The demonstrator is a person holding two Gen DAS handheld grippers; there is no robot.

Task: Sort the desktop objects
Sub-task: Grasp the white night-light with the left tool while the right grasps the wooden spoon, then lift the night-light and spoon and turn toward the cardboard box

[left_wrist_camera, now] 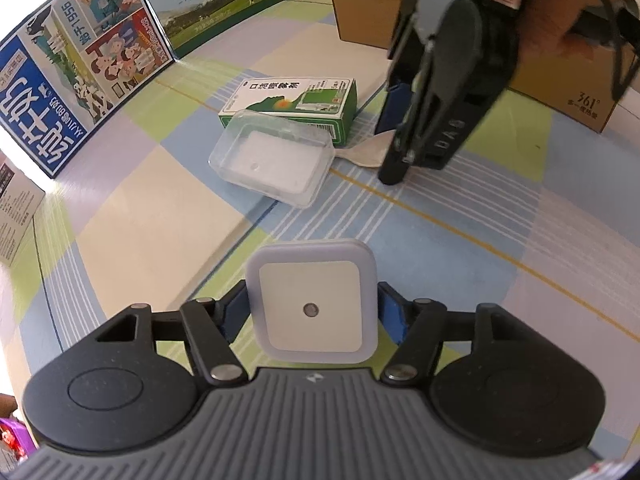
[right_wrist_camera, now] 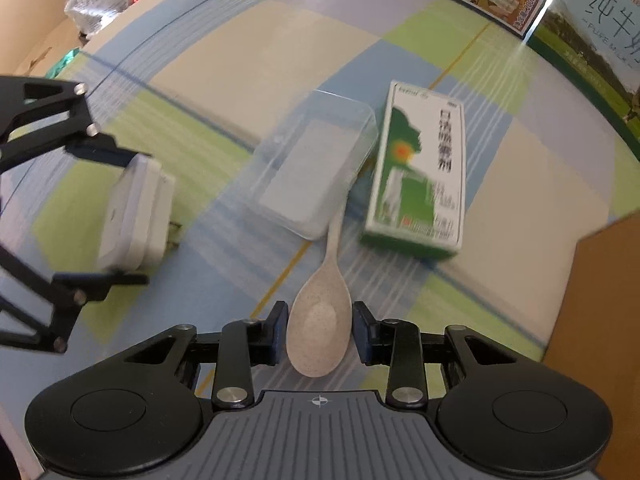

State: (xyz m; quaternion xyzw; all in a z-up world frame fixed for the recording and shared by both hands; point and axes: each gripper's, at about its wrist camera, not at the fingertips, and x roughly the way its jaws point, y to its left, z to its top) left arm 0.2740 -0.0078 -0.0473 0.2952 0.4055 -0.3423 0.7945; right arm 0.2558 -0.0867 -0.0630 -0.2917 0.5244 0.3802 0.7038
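Gripping the white square night light (left_wrist_camera: 312, 300) by its two sides, the left hand-held gripper (left_wrist_camera: 314, 312) holds it above the checked desk (left_wrist_camera: 160, 220). Over on the right, the right hand-held gripper (right_wrist_camera: 319, 332) brackets the bowl of the beige spoon (right_wrist_camera: 320, 328), pads at its edges, handle running beneath the clear plastic box (right_wrist_camera: 316, 164) beside the green carton (right_wrist_camera: 420, 168).
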